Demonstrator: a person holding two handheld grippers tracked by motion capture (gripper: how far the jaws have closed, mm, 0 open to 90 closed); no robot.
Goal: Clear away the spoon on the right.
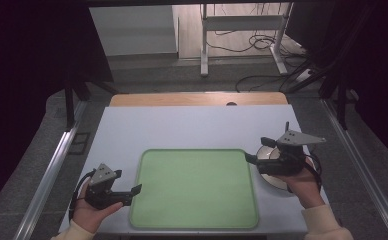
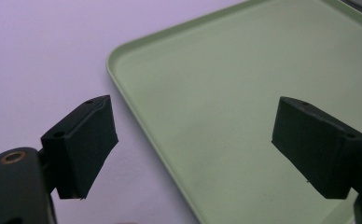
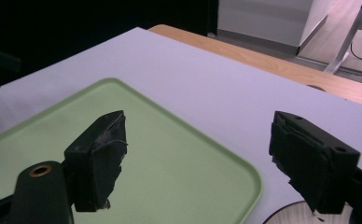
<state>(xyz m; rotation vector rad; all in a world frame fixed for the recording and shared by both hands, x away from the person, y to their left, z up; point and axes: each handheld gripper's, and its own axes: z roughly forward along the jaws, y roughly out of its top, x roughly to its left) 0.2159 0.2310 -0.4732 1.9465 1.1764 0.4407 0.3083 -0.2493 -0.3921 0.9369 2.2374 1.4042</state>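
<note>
A green tray lies at the lower centre of the high view on the desk. The left claw hovers wide open and empty at the tray's left edge. The right claw gapes empty above a white plate just right of the tray.
</note>
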